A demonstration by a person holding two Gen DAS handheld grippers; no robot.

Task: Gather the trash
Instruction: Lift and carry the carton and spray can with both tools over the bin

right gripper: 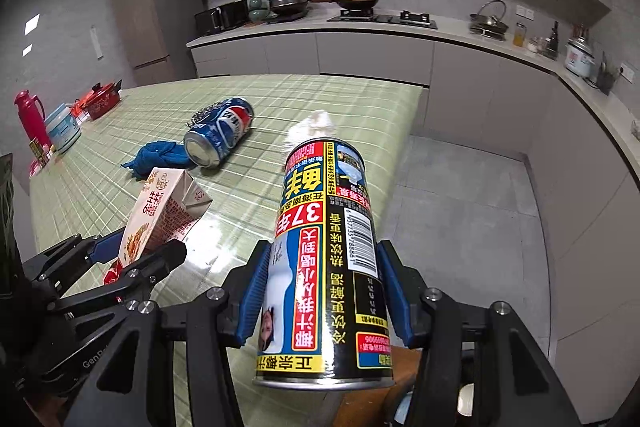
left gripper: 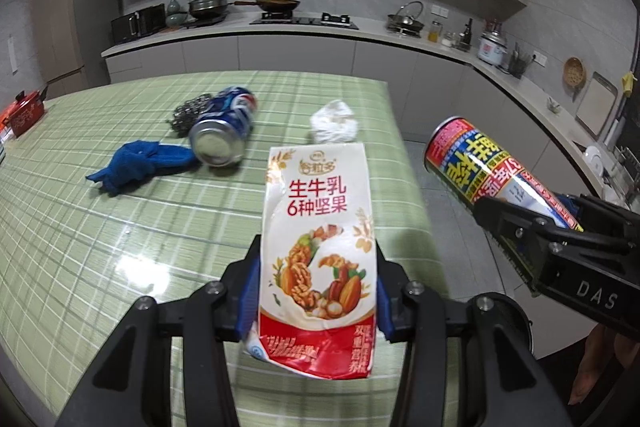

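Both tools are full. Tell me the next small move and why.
Probably carry both loads off the table to a bin; none shows in either view. The left tool grips the milk carton, the right tool the tall drink can. The blue soda can and crumpled tissue must wait.

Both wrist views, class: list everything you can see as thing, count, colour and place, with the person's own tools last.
milk carton: one, white and red, in left grip
tall can: one, black, yellow, red, in right grip
Pepsi can: one, blue, lying on its side on table
cloth: one, blue, touching the Pepsi can
crumpled tissue: one, white, near table's far edge
metal trivet: one, dark, behind the Pepsi can
table: one, green plaid cover
red pot: one, table's far left
left hand-held gripper: one, black, blue pads
right hand-held gripper: one, black, blue pads
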